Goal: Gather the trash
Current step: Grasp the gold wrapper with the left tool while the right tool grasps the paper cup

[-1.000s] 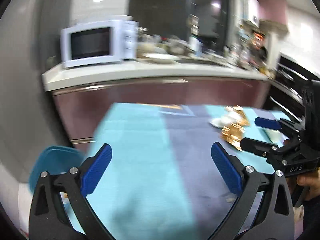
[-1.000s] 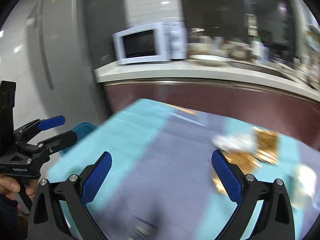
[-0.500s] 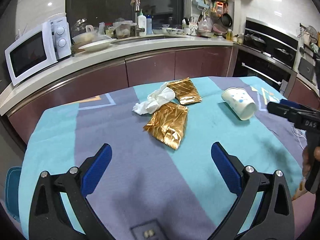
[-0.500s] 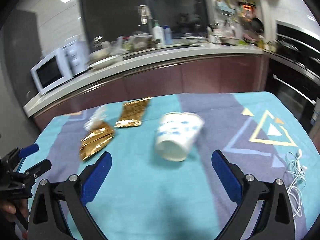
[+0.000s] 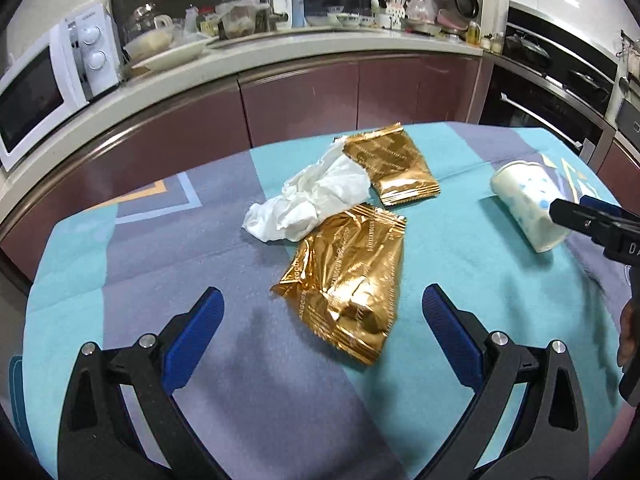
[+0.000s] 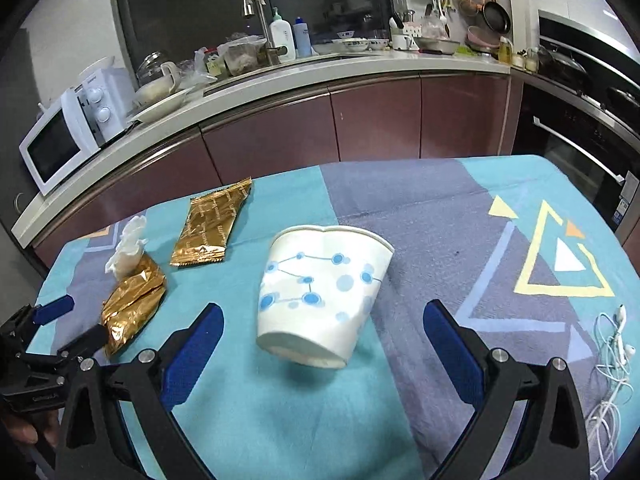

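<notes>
Bare cloth (image 6: 280, 420) lies near the cup (image 6: 320, 300). Crumpled wrapper (image 6: 134, 308) crowds its left; tangled earphones (image 6: 612, 360) sit well apart, right.

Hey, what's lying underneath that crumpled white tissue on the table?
The crumpled white tissue overlaps a corner of the flat gold foil wrapper and rests against the crinkled gold foil wrapper. Anything directly beneath it on the blue patterned tablecloth is hidden.
</notes>
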The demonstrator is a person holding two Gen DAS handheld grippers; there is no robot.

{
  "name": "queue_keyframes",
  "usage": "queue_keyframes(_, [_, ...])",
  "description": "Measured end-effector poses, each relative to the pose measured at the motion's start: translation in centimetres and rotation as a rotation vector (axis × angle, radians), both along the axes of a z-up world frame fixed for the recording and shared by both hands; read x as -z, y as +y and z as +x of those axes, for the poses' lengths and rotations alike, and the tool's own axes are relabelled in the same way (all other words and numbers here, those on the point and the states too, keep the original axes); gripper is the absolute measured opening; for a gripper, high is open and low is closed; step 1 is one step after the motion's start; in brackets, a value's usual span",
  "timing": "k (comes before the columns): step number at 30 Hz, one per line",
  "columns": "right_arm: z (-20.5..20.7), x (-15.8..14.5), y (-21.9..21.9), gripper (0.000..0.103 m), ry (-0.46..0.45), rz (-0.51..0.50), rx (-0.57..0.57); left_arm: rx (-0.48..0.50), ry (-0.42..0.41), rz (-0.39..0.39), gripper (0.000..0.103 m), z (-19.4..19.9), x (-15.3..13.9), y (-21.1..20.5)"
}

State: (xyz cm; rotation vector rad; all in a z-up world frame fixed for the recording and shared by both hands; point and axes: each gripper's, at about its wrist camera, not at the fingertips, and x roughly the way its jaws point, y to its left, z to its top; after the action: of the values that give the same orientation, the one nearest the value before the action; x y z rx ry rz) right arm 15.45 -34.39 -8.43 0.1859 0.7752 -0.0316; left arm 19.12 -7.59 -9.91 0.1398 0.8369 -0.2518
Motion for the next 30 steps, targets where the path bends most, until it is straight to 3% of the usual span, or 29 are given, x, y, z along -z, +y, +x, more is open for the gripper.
queue_keyframes(15, [2.1, 1.7, 0.1, 0.096, 0.067, -0.021, 0.021, 0.028, 0.094, 0.043, 0.098, 4.4, 3.0, -1.1])
queue_keyframes(20, [2.8, 2.3, 0.2, 0.096, 0.083, -0.028, 0.020, 0.042, 0.082, 0.067, 0.098, 4.5, 3.3, -1.8])
queue_keyframes(23, [3.0, 2.6, 0.4, 0.096, 0.088, -0.026, 0.009, 0.064, 0.083, 0.038, 0.084, 4.4, 3.2, -2.0])
queue_keyframes(28, [3.2, 3.0, 0.4, 0.068, 0.101, -0.021, 0.010, 0.073, 0.079, 0.017, 0.067, 4.1, 3.0, -2.2])
queue_keyframes(30, [3.0, 3.0, 0.4, 0.065, 0.095, -0.019, 0.011, 0.076, 0.077, 0.004, 0.063, 4.0, 2.9, -2.1])
